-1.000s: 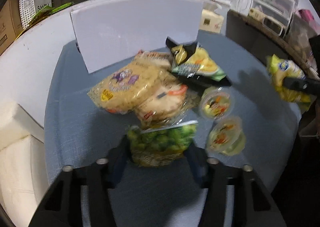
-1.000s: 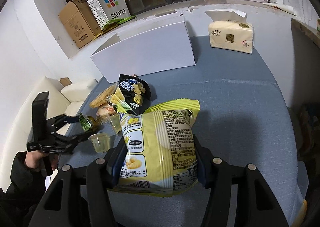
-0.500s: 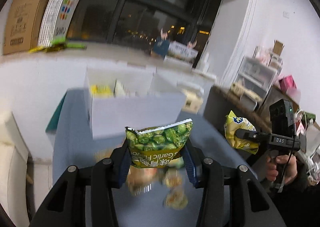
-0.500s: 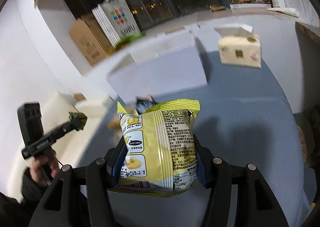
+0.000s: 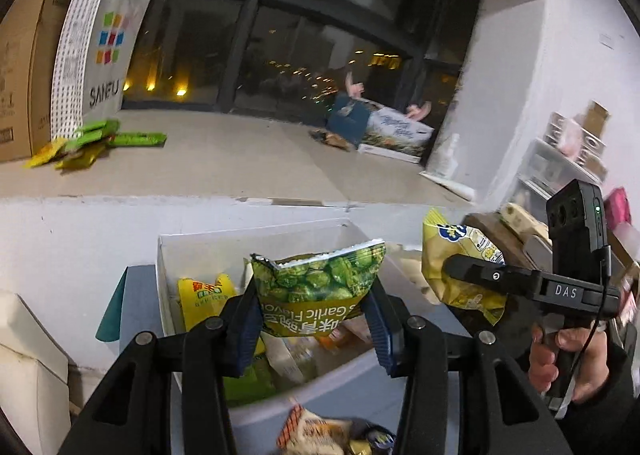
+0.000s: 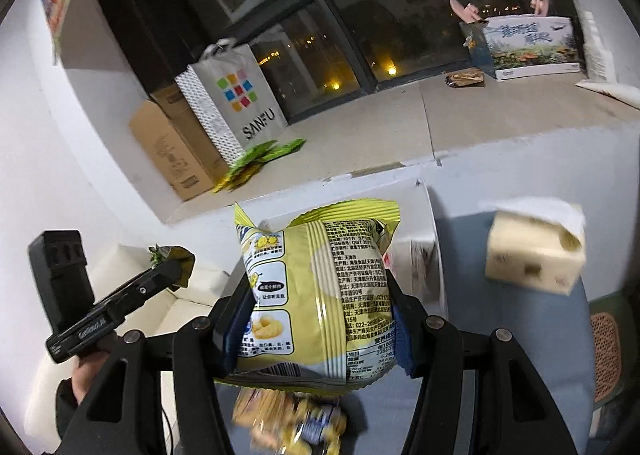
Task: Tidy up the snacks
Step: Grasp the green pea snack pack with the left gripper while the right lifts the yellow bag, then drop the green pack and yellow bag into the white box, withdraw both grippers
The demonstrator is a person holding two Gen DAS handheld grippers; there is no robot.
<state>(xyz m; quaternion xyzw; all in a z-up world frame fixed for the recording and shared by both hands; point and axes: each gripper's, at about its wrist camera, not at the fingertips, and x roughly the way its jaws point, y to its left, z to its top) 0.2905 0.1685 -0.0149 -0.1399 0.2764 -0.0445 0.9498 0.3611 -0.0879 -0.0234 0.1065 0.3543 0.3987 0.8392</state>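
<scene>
1 glossy green pea bag [image 5: 320, 287], crinkled foil, clamped in the left gripper [image 5: 316, 319] above the white cardboard box [image 5: 168, 279]. 1 puffy yellow chip bag [image 6: 316, 295], clamped in the right gripper [image 6: 320, 331]. 1 soft tissue pack [image 6: 536, 251] on the blue table [image 6: 508, 335].

Dim indoor light; dark windows; blurred lower edges; fisheye-curved borders.

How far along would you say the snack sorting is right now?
Partly done: the white box already holds a yellow packet and others. In hand: the left gripper clamps the green pea bag, the right gripper the yellow puff bag. Left: loose snacks below.
</scene>
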